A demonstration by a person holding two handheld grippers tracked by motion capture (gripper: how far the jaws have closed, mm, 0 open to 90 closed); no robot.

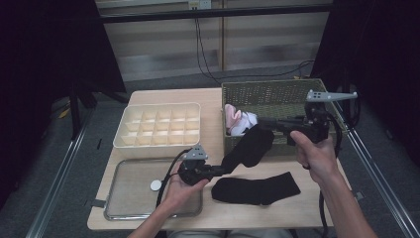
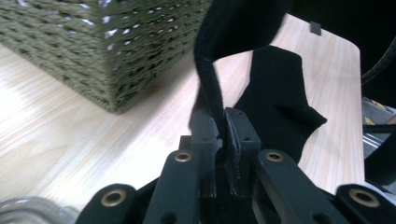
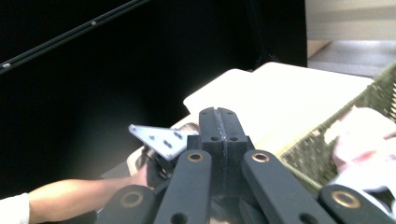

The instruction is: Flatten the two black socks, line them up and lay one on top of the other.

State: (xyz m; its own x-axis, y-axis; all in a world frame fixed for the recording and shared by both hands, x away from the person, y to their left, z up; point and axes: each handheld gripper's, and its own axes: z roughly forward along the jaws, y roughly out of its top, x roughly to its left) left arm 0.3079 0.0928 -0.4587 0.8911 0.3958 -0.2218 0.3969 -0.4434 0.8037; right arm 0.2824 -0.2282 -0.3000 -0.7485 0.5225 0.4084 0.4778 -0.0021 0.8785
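Two grippers shared one black sock [image 1: 250,146] above a pale wooden table [image 1: 218,213] in the high view: the left gripper [image 1: 220,170] pinched its lower end, the right gripper [image 1: 262,122] its upper end near the woven basket [image 1: 270,91]. A second black sock [image 1: 257,189] lay flat on the table just below, and pink and white clothes [image 1: 236,121] sat inside the basket. A cream divided organizer [image 1: 158,126] and a metal tray [image 1: 131,191] stood to the left. Dark curtains flanked the table, with wood-panelled wall and hanging cables behind.

From the left gripper view, the left gripper [image 2: 224,133] was clamped on a narrow fold of the held sock [image 2: 212,79], the basket wall [image 2: 112,51] close at left and the flat sock [image 2: 280,98] on the boards beyond. So thin a bite looked liable to slip if the hands drew apart, and the sock could sag onto its mate or snag the wicker.

From the right gripper view, the right gripper [image 3: 219,123] had its jaws together; the fabric between them could not be made out. The other hand [image 3: 144,172] worked farther off, the organizer [image 3: 280,93] pale beside the basket rim [image 3: 322,140].
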